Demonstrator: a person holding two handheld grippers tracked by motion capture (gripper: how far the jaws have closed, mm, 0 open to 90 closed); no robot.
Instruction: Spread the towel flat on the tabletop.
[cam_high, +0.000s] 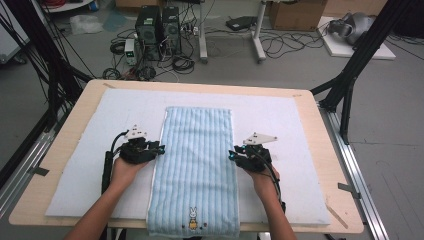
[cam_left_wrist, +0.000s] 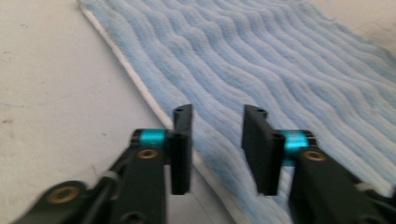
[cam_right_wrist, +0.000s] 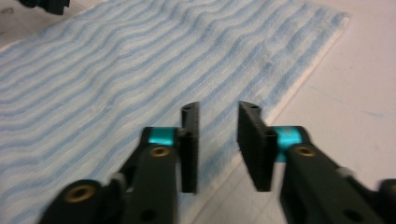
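Towel (cam_high: 195, 170) front edge hangs off table (cam_high: 60, 165), unseen.

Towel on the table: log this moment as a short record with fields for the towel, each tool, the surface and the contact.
towel: light blue striped towel, lying flat and lengthwise, near end with a rabbit motif over the table's front edge
left tool: left tool at the towel's left long edge, jaws apart, nothing between them
right tool: right tool at the right long edge, jaws apart, nothing between them
surface: white mat on wooden table
contact: no grip on the towel

Both hand-held grippers (cam_high: 161, 148) (cam_high: 231, 154) slightly parted
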